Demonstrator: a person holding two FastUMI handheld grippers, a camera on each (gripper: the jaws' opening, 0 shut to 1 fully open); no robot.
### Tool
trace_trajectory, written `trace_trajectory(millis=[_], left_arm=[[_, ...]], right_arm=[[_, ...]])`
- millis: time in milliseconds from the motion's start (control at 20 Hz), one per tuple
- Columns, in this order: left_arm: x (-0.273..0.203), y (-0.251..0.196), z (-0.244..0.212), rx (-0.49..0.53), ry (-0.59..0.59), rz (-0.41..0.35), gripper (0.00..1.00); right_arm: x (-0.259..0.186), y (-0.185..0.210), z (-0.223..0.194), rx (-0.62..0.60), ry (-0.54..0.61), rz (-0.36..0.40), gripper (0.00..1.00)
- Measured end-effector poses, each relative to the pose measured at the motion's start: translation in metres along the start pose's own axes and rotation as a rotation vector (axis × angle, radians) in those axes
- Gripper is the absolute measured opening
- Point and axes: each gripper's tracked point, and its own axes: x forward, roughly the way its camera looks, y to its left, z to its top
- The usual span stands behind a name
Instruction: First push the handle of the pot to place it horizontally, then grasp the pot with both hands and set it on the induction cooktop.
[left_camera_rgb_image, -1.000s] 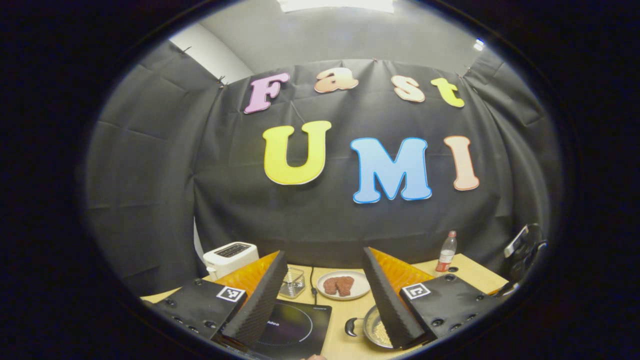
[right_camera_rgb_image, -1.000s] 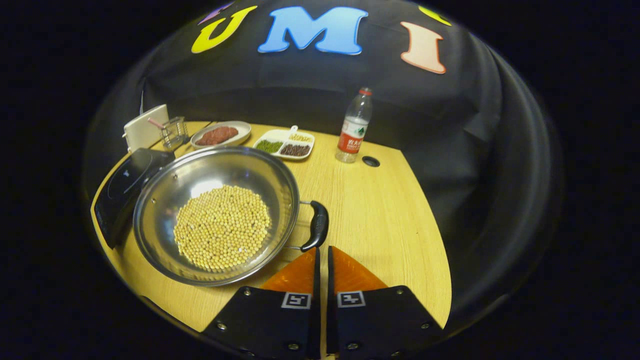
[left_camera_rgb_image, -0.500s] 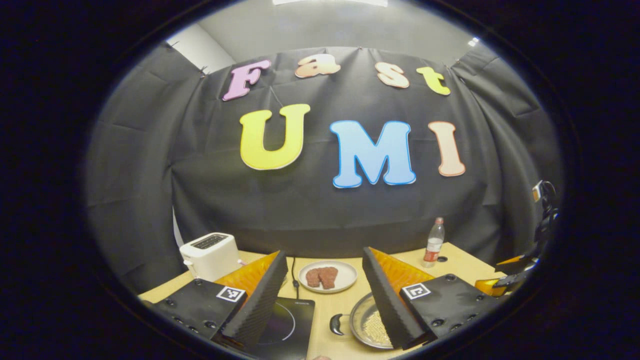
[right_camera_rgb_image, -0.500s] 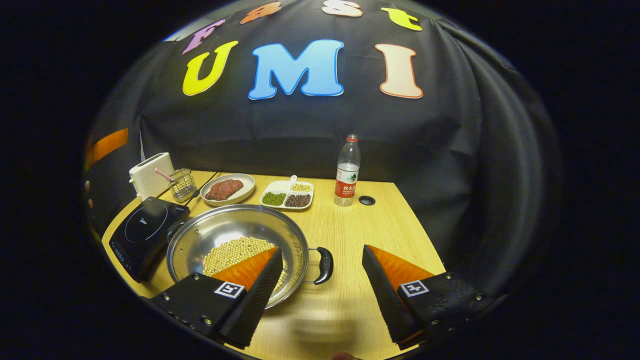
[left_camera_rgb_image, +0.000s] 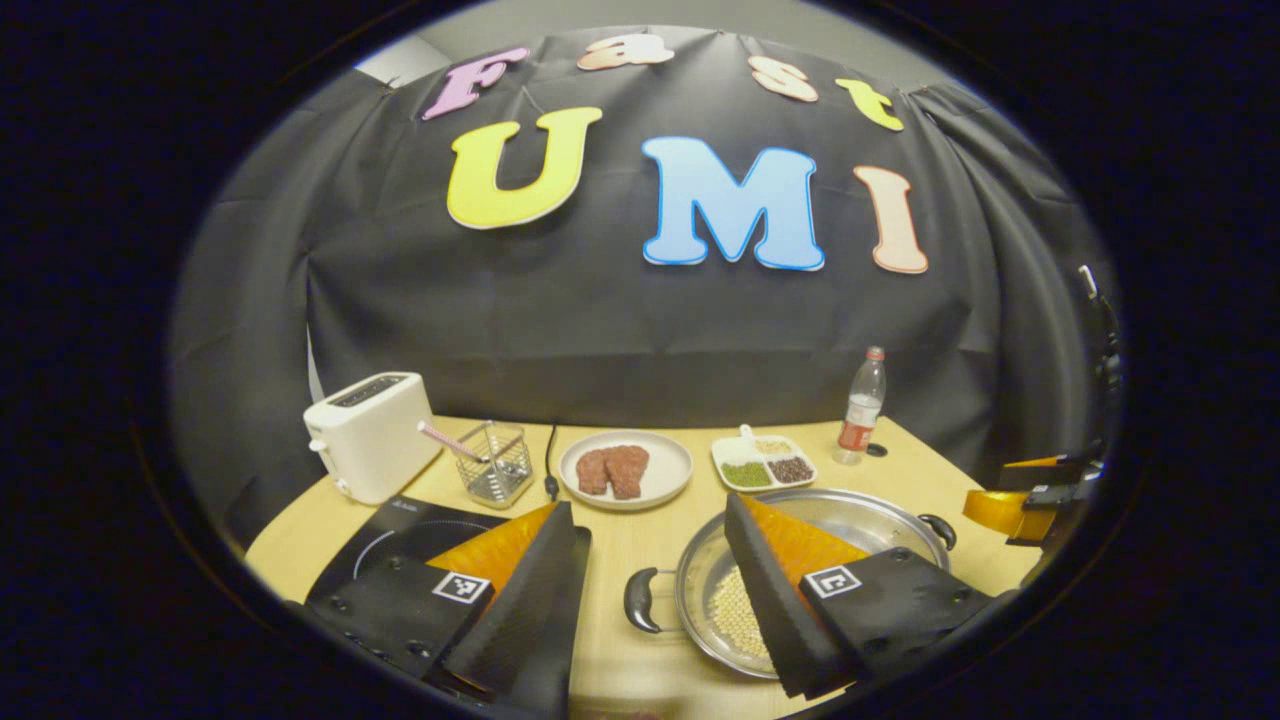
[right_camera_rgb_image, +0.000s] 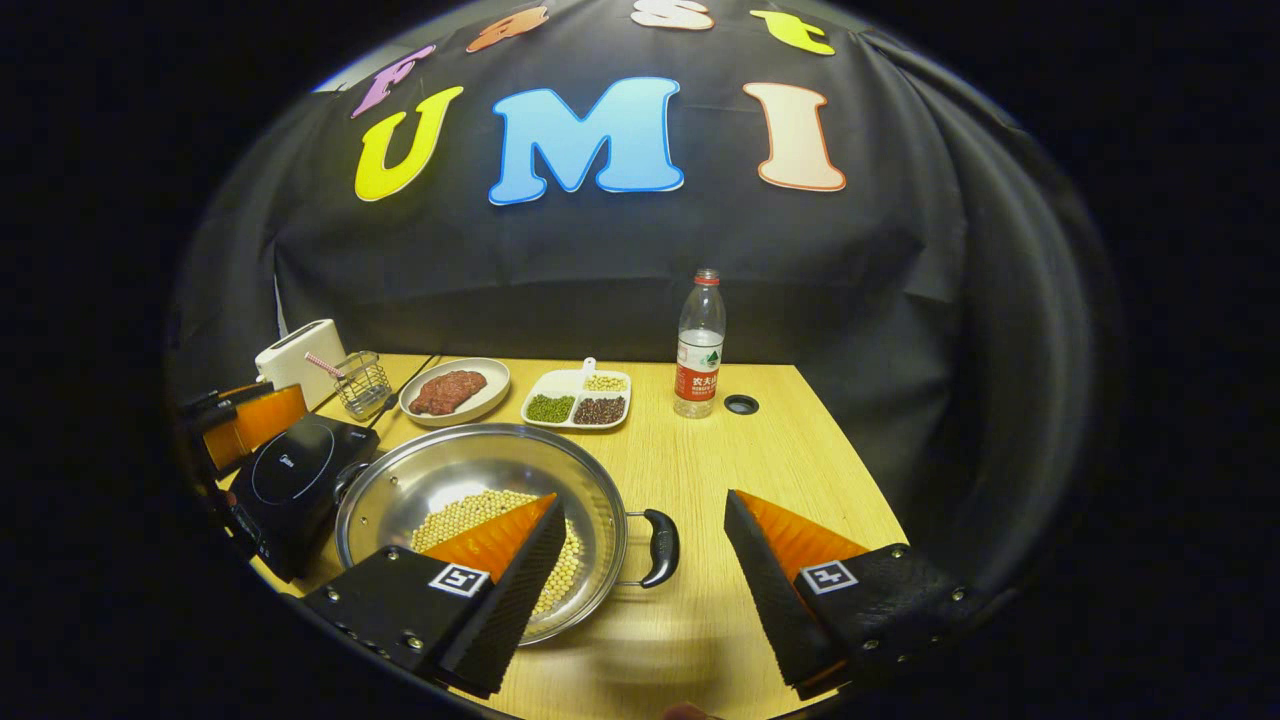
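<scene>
The shallow round stainless-steel pot (right_camera_rgb_image: 480, 490), holding a layer of pale yellow beans (right_camera_rgb_image: 470, 515), rests on the light wooden bench (right_camera_rgb_image: 760, 470), just right of the flat black induction cooktop (right_camera_rgb_image: 295, 475) and not yet on it. Its 2 black loop handles point left and right across the bench, so the first step, turning the handle horizontal, looks done. What is left is the 2-handed grasp and the lift onto the cooktop.

The right tongs (right_camera_rgb_image: 640, 585) are spread wide and hold nothing; the right black handle (right_camera_rgb_image: 662, 545) lies in the gap between the fingers, untouched. The left tongs (left_camera_rgb_image: 655, 595) are also wide open and empty, with the left black handle (left_camera_rgb_image: 638, 600) sitting between the fingers, not yet gripped. Both appear lined up for closing, 1 on each handle.

Along the far edge stand a white toaster (left_camera_rgb_image: 365, 435), a white plate of red meat (left_camera_rgb_image: 625, 468), a white divided dish of beans (left_camera_rgb_image: 765, 465) and a clear plastic water bottle (right_camera_rgb_image: 700, 345).
</scene>
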Motion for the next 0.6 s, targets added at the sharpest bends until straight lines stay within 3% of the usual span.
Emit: trace_trajectory(millis=[600], left_arm=[[0.049,-0.002,-0.075,-0.036,0.243,-0.027,1.0]], right_arm=[[0.039,-0.004,-0.027,0.042,0.115,0.002,0.98]])
